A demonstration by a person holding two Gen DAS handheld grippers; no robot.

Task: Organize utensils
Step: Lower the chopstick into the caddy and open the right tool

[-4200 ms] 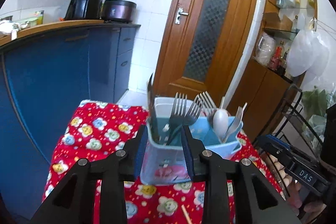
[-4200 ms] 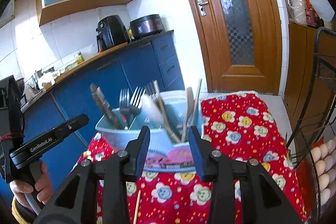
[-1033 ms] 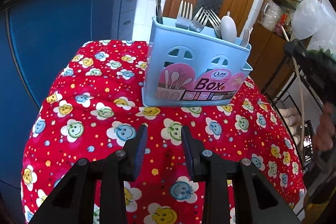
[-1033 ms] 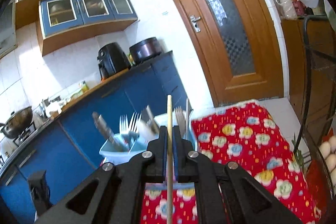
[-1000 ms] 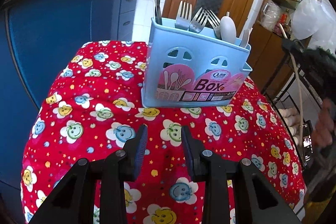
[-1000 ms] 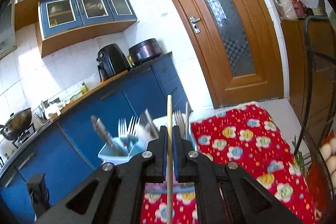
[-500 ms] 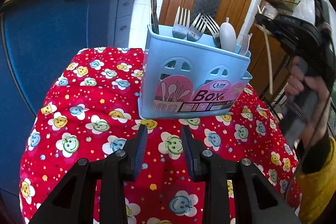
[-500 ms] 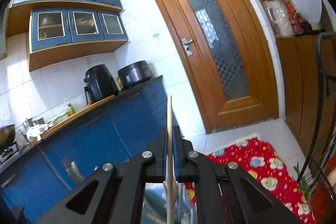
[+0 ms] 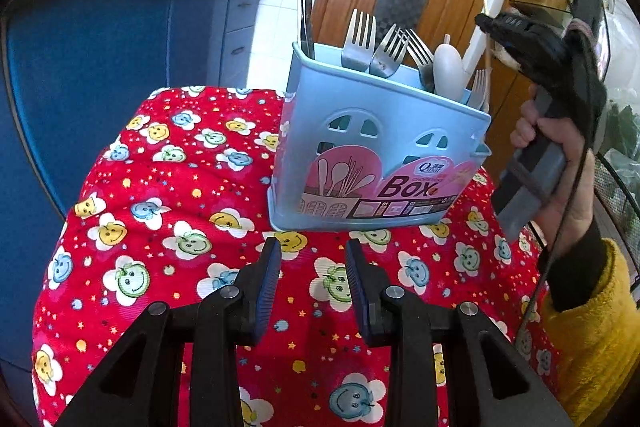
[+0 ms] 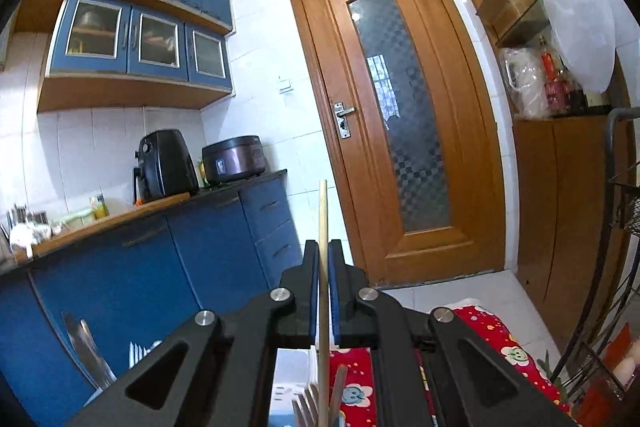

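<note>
A pale blue utensil box (image 9: 380, 155) stands on the red flowered tablecloth (image 9: 168, 227), holding forks (image 9: 362, 39), a white spoon (image 9: 448, 71) and a dark knife (image 9: 306, 3). My left gripper (image 9: 312, 255) hovers low in front of the box, open, with nothing between its fingers. A hand (image 9: 560, 147) holds my right gripper (image 9: 492, 23) above the box's right end. In the right wrist view that gripper (image 10: 324, 247) is shut on an upright wooden chopstick (image 10: 322, 219). The chopstick's lower end reaches down among the fork tines (image 10: 304, 403) in the box (image 10: 290, 367).
Blue kitchen cabinets (image 9: 100, 67) run along the left of the small table. An air fryer (image 10: 164, 167) and a cooker (image 10: 234, 161) sit on the counter. A wooden door (image 10: 400, 147) is behind. A black wire rack (image 10: 624, 227) stands close at the right.
The right gripper with the chopstick came in from the right to above the box's right end, and its view tilted upward. The left gripper stayed almost still.
</note>
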